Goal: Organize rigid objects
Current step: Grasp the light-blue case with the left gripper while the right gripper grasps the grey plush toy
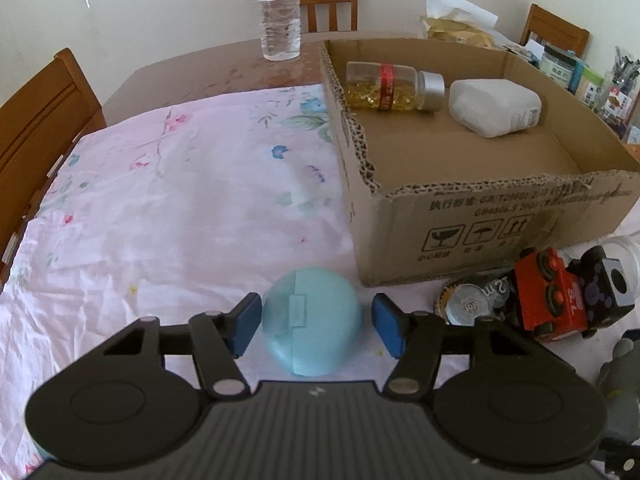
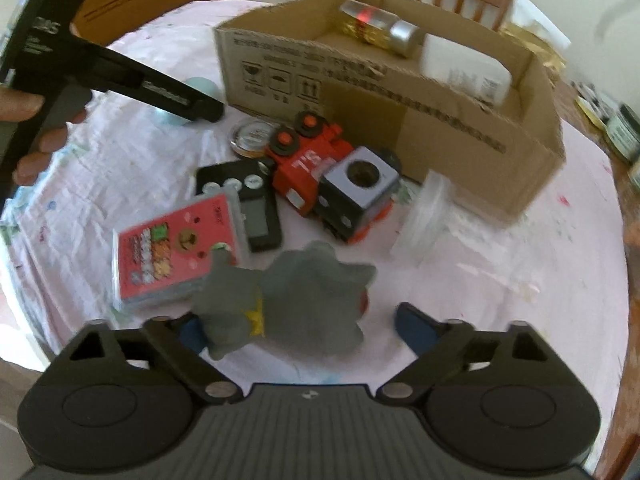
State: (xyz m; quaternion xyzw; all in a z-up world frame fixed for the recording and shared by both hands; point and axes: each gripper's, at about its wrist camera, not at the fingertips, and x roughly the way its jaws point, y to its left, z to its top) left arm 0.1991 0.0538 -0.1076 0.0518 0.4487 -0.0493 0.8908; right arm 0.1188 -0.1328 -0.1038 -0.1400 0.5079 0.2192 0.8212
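Sitting between the left tool point(image 1: 316, 322) pads: teal case point(image 1: 314, 320)

I see a matt corrugated cardboard box point(image 1: 500, 216) (torn, rough rim), a smooth plastic turquoise case point(image 1: 314, 320), and crumpled floral cloth point(image 1: 160, 200).

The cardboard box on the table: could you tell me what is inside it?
Inside the cardboard box lie a clear capsule bottle with a silver cap and a white container, both on their sides. The near wall hides part of the floor.

Black ribbed left gripper point(image 1: 316, 322) and right gripper point(image 2: 298, 330), blue pads point(image 1: 245, 322) (silver pivot screws).
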